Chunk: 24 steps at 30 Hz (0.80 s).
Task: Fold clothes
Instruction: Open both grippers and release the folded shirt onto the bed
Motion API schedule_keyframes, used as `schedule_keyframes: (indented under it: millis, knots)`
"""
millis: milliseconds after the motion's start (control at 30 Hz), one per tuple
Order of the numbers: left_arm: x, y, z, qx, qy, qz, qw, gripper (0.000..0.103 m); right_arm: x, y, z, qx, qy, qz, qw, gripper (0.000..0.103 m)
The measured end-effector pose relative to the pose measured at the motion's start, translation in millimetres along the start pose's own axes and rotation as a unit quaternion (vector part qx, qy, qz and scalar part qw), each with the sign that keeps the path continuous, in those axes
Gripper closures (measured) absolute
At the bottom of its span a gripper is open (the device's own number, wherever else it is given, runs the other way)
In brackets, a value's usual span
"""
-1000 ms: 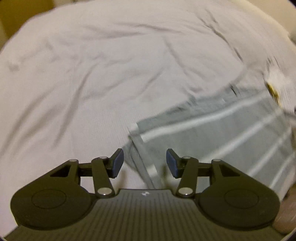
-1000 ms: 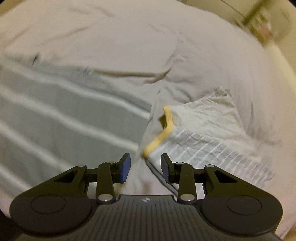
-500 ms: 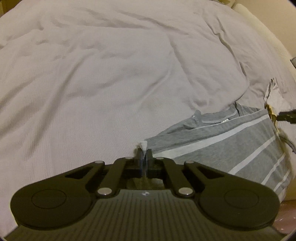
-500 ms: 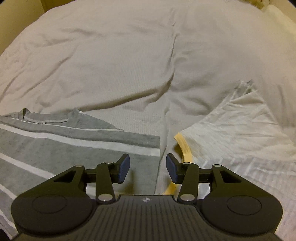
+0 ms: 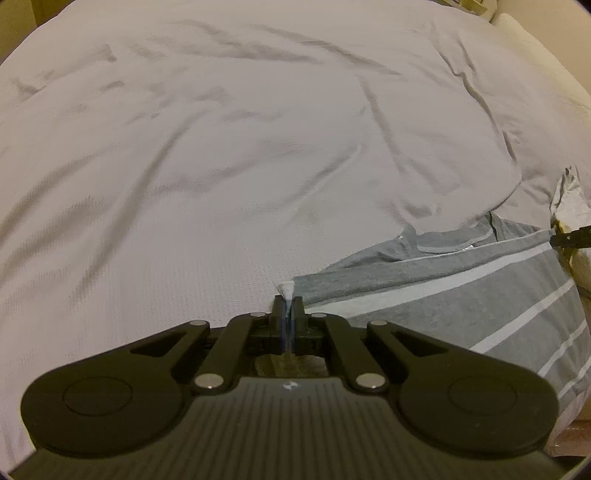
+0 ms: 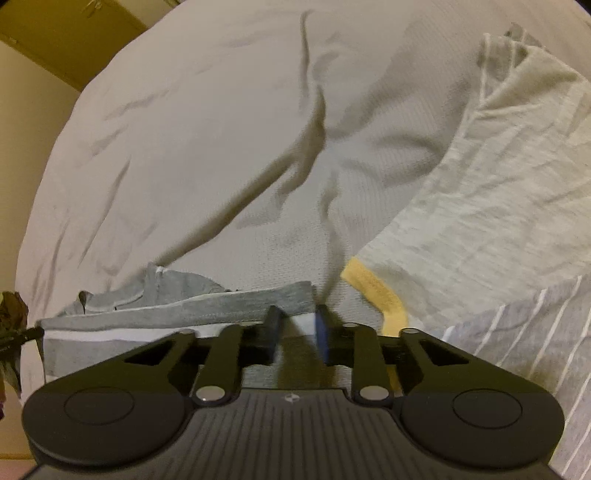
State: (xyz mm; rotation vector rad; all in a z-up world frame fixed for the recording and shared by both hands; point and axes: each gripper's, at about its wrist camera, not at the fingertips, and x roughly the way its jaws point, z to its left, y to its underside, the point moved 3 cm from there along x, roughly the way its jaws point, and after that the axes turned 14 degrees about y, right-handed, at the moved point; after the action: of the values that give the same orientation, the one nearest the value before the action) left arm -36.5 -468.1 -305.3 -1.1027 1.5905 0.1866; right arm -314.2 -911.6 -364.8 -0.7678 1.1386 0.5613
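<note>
A bed (image 5: 221, 166) is covered by a pale, finely textured sheet (image 6: 207, 147), which is marked by many shallow creases. One deep fold (image 6: 295, 162) is seen running diagonally across the sheet in the right wrist view. A cream wall (image 6: 26, 147) is seen beyond the bed's left edge there, with a dark yellowish panel (image 6: 74, 29) above it. A cream padded edge (image 5: 535, 51) is visible at the upper right of the left wrist view.
</note>
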Motion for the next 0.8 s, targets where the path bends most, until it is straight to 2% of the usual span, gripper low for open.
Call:
schedule_keyframes:
  millis: [33, 67, 100, 233, 367, 467, 633, 800]
  knots:
    - [0, 0, 0, 0.000, -0.001, 0.000, 1.0000, 0.103, -2, 0, -1, 0.001, 0.000, 0.000, 1.000, 0.092]
    - [0, 0, 0, -0.001, -0.002, 0.000, 1.0000, 0.103, -5, 0, 0, -0.002, 0.003, -0.004, 1.000, 0.093]
    - [0, 0, 0, -0.001, -0.002, -0.001, 1.0000, 0.103, -9, 0, 2, -0.010, 0.010, -0.009, 1.000, 0.100]
    - [-6, 1, -2, 0.002, -0.001, -0.008, 1.0000, 0.103, -26, 5, 12, -0.043, 0.034, -0.036, 0.998, 0.103]
    - [-18, 3, -5, 0.010, 0.005, -0.019, 0.9998, 0.103, -51, 15, 31, -0.110, 0.078, -0.072, 0.988, 0.103]
    - [-28, 5, -7, 0.014, 0.007, -0.028, 0.9995, 0.103, -62, 21, 40, -0.120, 0.090, -0.086, 0.985, 0.103]
    - [-52, 7, -7, 0.009, 0.006, -0.054, 0.9985, 0.103, -83, 22, 49, -0.105, 0.082, -0.110, 0.985, 0.103]
    - [-64, -1, 1, 0.007, -0.001, -0.066, 0.9978, 0.103, -92, 6, 60, -0.110, 0.068, -0.129, 0.983, 0.103]
